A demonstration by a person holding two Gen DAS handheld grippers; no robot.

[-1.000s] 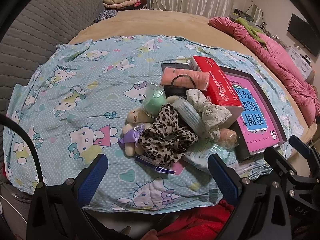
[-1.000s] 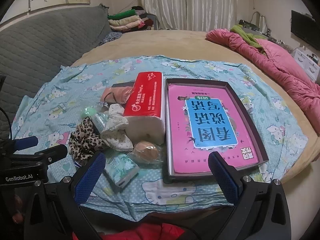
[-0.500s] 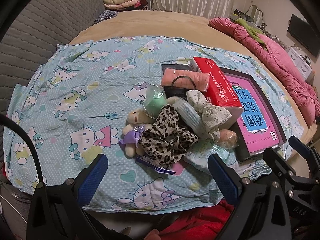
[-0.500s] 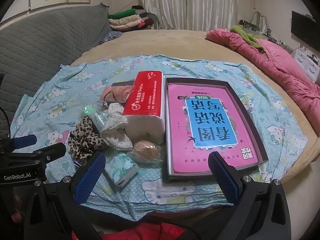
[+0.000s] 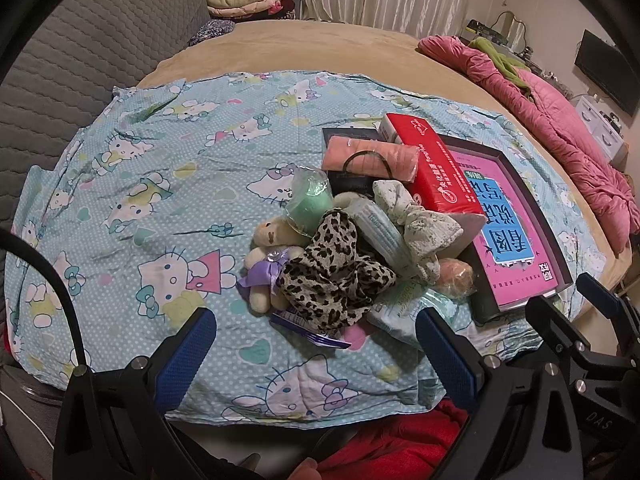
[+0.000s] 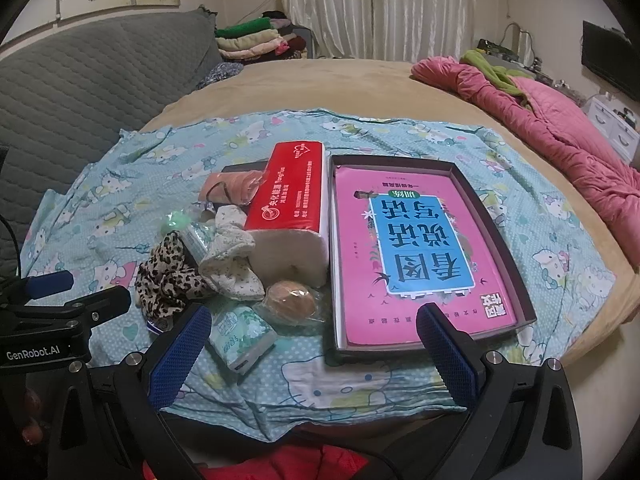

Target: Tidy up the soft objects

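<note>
Left gripper (image 5: 316, 354): blue pads wide apart, nothing between them, hovering off the near edge of the Hello Kitty sheet (image 5: 160, 184). Right gripper (image 6: 314, 354): also spread wide, empty, same near edge, further right.

Landmark = red tissue pack (image 5: 436, 172). The soft things sit heaped against its left and near sides. Leopard-print cloth (image 5: 332, 276) lies near-left of the pack, dead ahead of the left gripper's gap and closest to it. Small plush bear (image 5: 266, 264) with a purple bow is just left of the leopard cloth, touching it. Green wrapped roll (image 5: 312, 202) is left of the pack, behind the bear. White lace scrunchie (image 5: 420, 228) rests against the pack's near end. Rolled pink towel (image 5: 370, 158) lies left of the pack's far end, long axis across the view. Pocket tissue packet (image 6: 242, 338) lies near of the pack, just ahead of the right gripper's left pad; a wrapped bun (image 6: 290, 302) sits between packet and pack. Open box (image 6: 500, 240) holding a pink book is right of the pack, touching it, straight ahead of the right gripper.

Judgement: the left is nearer the heap, and the leopard cloth is the likely first pick; a straight push forward and down would reach it. Box is probably the destination. Both grippers are held level, pointing forward across the bed.
</note>
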